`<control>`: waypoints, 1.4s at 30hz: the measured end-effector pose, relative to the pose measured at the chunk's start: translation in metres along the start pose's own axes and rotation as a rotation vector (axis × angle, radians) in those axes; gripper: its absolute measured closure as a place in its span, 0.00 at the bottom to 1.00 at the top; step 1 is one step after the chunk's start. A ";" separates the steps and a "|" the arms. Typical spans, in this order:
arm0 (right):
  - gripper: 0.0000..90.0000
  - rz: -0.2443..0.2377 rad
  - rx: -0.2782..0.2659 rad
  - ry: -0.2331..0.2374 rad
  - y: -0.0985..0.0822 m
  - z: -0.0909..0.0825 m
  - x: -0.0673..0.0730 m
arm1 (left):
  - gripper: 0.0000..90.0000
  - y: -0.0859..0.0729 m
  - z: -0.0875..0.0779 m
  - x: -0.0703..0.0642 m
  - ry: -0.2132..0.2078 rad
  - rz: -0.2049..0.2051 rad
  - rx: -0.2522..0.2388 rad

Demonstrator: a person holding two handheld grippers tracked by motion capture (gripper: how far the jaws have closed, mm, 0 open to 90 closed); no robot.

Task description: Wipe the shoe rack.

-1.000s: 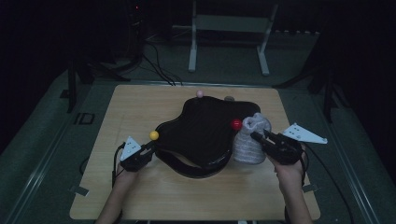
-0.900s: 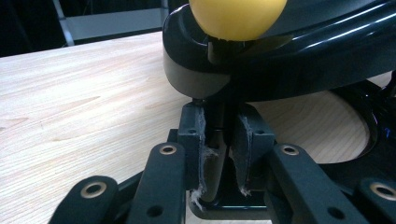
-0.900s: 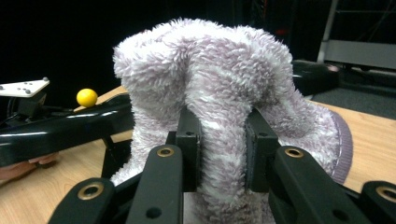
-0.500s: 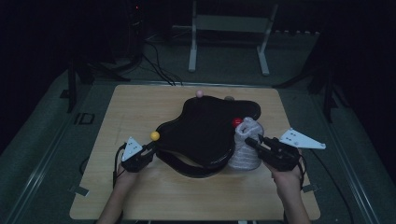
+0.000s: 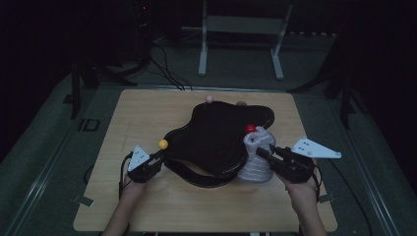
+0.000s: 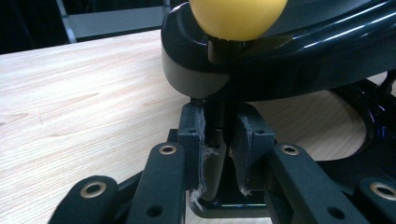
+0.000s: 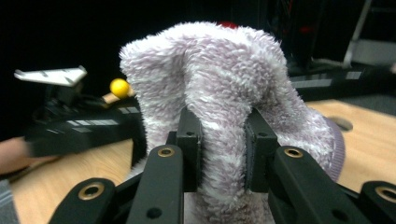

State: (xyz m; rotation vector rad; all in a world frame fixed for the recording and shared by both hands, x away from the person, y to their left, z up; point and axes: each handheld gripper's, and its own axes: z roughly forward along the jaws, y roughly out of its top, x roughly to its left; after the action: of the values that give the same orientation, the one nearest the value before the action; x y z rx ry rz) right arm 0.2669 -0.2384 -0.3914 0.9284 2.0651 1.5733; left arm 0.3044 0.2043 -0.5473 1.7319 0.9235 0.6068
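The right gripper has dragged the fuzzy sock nearer.

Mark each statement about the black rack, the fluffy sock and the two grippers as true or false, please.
1. The right gripper is shut on the fluffy sock. True.
2. The left gripper hangs open, away from the black rack. False: its jaws are closed on a post of the rack, just below the yellow ball.
3. The sock is draped over the peg with the red ball. True.
4. The sock is dark blue. False: it is pale, greyish lilac.
5. The rack lies on the floor. False: it rests on the wooden table.
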 end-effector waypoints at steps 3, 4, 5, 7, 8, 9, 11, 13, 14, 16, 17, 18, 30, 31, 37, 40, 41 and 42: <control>0.81 0.007 -0.055 0.042 0.008 -0.014 0.005 | 0.83 0.000 0.000 0.000 0.001 -0.001 0.002; 0.81 -0.002 -0.061 0.050 0.010 -0.017 0.008 | 0.83 0.000 0.000 0.000 0.000 -0.003 0.002; 0.81 -0.005 -0.070 0.058 0.012 -0.019 0.011 | 0.83 0.000 0.000 0.000 0.000 -0.002 0.002; 0.81 -0.014 -0.073 0.084 0.013 -0.019 0.017 | 0.83 0.000 -0.001 -0.001 0.001 -0.003 0.002; 0.81 -0.023 -0.067 0.086 0.013 -0.016 0.019 | 0.83 0.000 -0.001 -0.001 0.001 -0.002 0.004; 0.81 -0.024 -0.058 0.096 0.012 -0.013 0.021 | 0.83 0.000 -0.001 -0.001 0.002 -0.004 0.004; 0.81 -0.021 -0.044 0.089 0.009 -0.005 0.021 | 0.83 0.001 -0.001 -0.001 0.004 0.001 0.008; 0.81 -0.010 -0.038 0.088 0.007 -0.002 0.019 | 0.83 0.000 -0.001 -0.001 0.002 -0.004 0.005; 0.81 -0.016 -0.028 0.077 0.006 -0.002 0.018 | 0.83 0.000 -0.001 -0.001 0.004 -0.003 0.006; 0.81 -0.020 -0.013 0.053 0.002 -0.001 0.017 | 0.83 0.000 -0.001 -0.001 0.004 -0.004 0.004; 0.81 -0.015 -0.005 0.044 -0.001 -0.001 0.016 | 0.83 0.000 -0.001 -0.001 0.003 -0.007 0.003; 0.81 -0.016 0.005 0.035 -0.003 -0.001 0.015 | 0.83 0.000 -0.001 -0.001 0.003 -0.010 0.001; 0.81 -0.052 -0.080 0.117 0.016 -0.041 0.032 | 0.83 -0.001 -0.002 -0.002 -0.001 -0.009 0.003; 0.81 -0.050 -0.086 0.148 0.018 -0.042 0.034 | 0.83 -0.001 -0.002 -0.002 -0.001 -0.009 0.004; 0.81 -0.078 -0.031 0.153 0.016 -0.022 0.041 | 0.83 0.000 -0.002 -0.002 -0.005 -0.005 0.006; 0.81 -0.023 -0.007 0.136 0.003 -0.007 0.031 | 0.83 0.000 -0.002 -0.002 -0.003 -0.006 0.009; 0.81 -0.012 -0.009 0.132 0.000 -0.007 0.029 | 0.83 0.000 -0.002 -0.002 -0.001 -0.004 0.011; 0.81 -0.007 -0.008 0.124 -0.003 -0.007 0.028 | 0.83 0.000 -0.002 -0.002 -0.002 -0.005 0.011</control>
State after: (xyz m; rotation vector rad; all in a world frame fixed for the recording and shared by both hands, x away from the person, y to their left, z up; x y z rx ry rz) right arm 0.2418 -0.2237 -0.3893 0.8396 2.1411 1.6732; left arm 0.3018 0.2037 -0.5461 1.7397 0.9307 0.5975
